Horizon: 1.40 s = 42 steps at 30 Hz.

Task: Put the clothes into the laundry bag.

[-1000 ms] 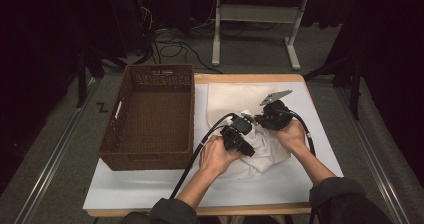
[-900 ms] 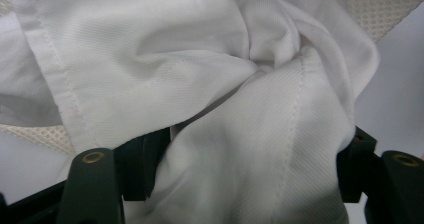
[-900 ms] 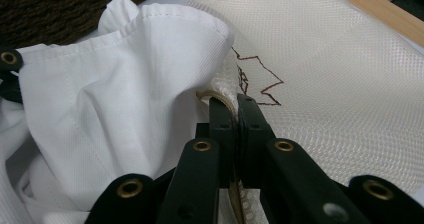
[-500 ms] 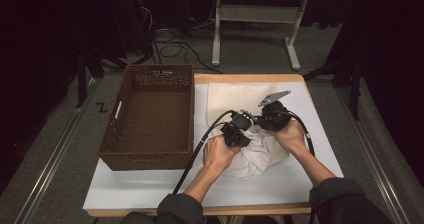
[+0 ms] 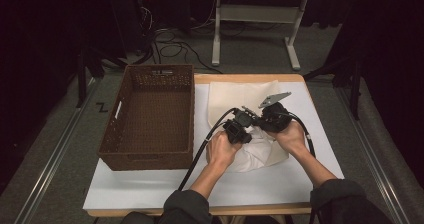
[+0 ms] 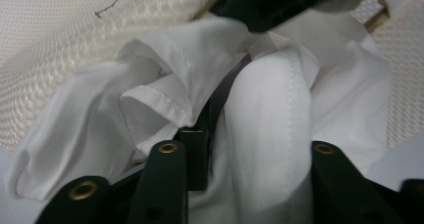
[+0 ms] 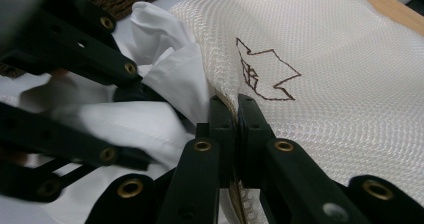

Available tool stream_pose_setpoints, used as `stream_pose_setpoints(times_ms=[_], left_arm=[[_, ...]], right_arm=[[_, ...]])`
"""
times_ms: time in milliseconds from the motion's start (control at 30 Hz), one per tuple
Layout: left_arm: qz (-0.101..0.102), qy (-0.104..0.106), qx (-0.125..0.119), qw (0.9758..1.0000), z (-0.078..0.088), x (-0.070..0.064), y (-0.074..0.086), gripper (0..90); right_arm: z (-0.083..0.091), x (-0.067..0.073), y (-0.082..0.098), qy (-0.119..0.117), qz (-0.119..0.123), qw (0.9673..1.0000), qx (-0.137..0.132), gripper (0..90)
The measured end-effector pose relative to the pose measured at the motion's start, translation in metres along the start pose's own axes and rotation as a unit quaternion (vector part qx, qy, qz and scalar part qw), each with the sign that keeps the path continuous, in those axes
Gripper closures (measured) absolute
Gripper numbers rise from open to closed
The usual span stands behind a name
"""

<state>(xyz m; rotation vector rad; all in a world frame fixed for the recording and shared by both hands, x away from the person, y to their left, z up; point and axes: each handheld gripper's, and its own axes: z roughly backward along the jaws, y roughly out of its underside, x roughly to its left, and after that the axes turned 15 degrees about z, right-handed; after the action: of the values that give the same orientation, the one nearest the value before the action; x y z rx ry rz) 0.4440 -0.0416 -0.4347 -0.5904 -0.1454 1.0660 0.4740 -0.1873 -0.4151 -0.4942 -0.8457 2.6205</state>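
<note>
A cream mesh bag (image 5: 235, 95) with a brown stitched mark lies on the white table cover, and a white cloth (image 5: 260, 154) is bunched at its near end. My right gripper (image 5: 256, 120) is shut on the mesh bag's (image 7: 325, 79) edge, which is pinched between its jaws (image 7: 234, 111). My left gripper (image 5: 239, 130) sits just left of it, pushed into the white cloth (image 6: 265, 104). The left gripper's (image 6: 255, 144) jaws have just been opening, and a thick fold of the cloth lies loosely between them. The mesh (image 6: 55, 44) shows behind the cloth.
A brown wicker basket (image 5: 150, 160) stands to the left of the bag, on the same white cover (image 5: 150, 189). Cables trail from both grippers toward the person. A white table frame (image 5: 260, 14) stands on the floor beyond the table.
My left gripper has edged a little away from the person, toward the right gripper and the bag's edge. The right gripper has kept still on the mesh.
</note>
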Motion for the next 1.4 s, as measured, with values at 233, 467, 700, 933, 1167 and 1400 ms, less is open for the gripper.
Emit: stream_pose_setpoints(times_ms=[233,467,700,933,1167,1400], left_arm=[[-0.025,-0.004,-0.001,0.9997,0.01,-0.003,0.015,52.5],[-0.013,0.008,0.02,0.9997,-0.01,0.002,0.016,63.0],[0.018,0.034,0.0,0.9992,-0.012,0.01,0.013,84.3],[0.063,0.033,-0.028,0.9971,-0.012,0.017,0.002,84.4],[0.052,0.011,-0.031,0.9981,-0.018,0.011,0.003,75.7],[0.04,0.006,-0.011,0.9991,0.001,0.013,0.009,45.2]], right_arm=[[0.002,-0.001,0.001,0.004,-0.003,1.0,-0.002,88.3],[-0.001,0.001,-0.001,0.009,0.007,0.9999,0.005,88.4],[0.0,0.001,0.001,0.003,0.003,1.0,0.006,88.4],[0.0,0.003,-0.006,-0.001,0.012,0.9999,0.001,88.5],[-0.003,0.002,-0.003,-0.002,0.014,0.9999,0.007,88.5],[-0.002,0.0,0.003,0.0,-0.004,1.0,0.005,88.4]])
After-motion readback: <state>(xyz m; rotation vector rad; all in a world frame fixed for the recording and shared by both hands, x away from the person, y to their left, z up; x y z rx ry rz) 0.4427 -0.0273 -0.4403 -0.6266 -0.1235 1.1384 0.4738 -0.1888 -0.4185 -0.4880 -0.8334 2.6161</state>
